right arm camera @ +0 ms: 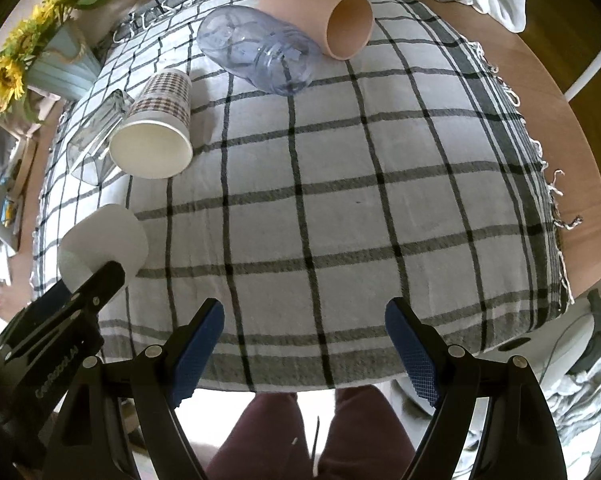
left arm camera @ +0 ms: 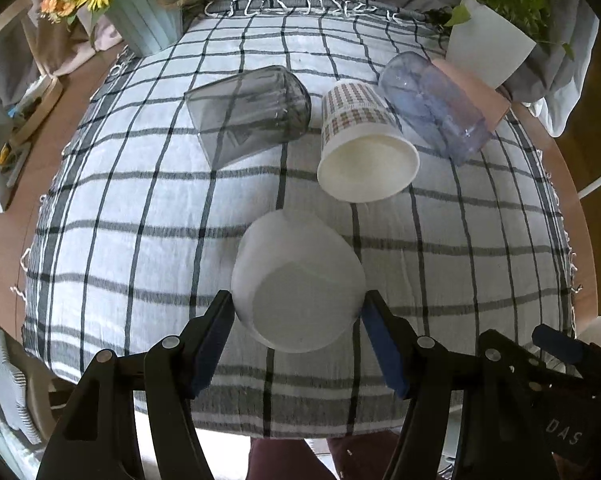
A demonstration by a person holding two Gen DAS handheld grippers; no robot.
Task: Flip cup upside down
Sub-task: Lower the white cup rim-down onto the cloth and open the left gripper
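A plain white cup is held between the fingers of my left gripper, which is shut on it above the checked cloth; its flat base faces the camera and it tilts away. The same cup shows at the left of the right wrist view, with the left gripper's finger across it. My right gripper is open and empty over the near edge of the cloth.
Lying on their sides on the cloth: a grey glass tumbler, a checked paper cup, a blue clear plastic cup and a pink cup. A sunflower pot and a white plant pot stand at the back.
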